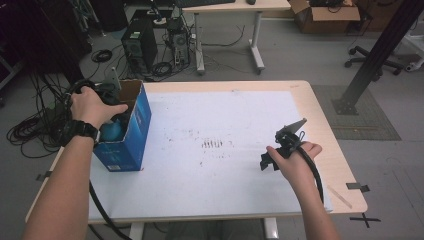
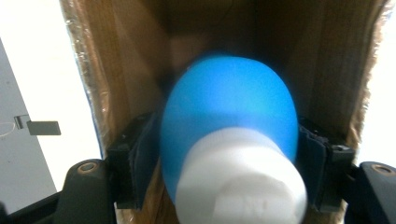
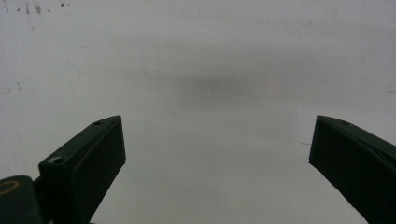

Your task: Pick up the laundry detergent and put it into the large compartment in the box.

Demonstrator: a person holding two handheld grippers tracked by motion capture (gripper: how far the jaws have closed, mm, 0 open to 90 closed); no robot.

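Observation:
A tall blue cardboard box (image 1: 134,131) with its top open stands at the table's left edge. My left gripper (image 2: 229,154) reaches down into it, under the person's left hand (image 1: 92,107). A blue bottle (image 2: 229,107) with a white cap (image 2: 240,182) sits between its jaws, cap toward the camera and blurred; the pads stand just off its sides, so the gripper is open. The bottle's blue (image 1: 113,131) also shows inside the box. My right gripper (image 1: 268,161) rests low over the white sheet (image 1: 225,115) at the right. It is open (image 3: 217,154) and empty.
The sheet covers most of the wooden table (image 1: 320,125) and bears faint dark marks (image 1: 212,145) in its middle. Beyond the table are computer towers (image 1: 140,45), floor cables (image 1: 30,130), a desk leg (image 1: 256,45), a cardboard box (image 1: 327,17) and a black post (image 1: 372,60).

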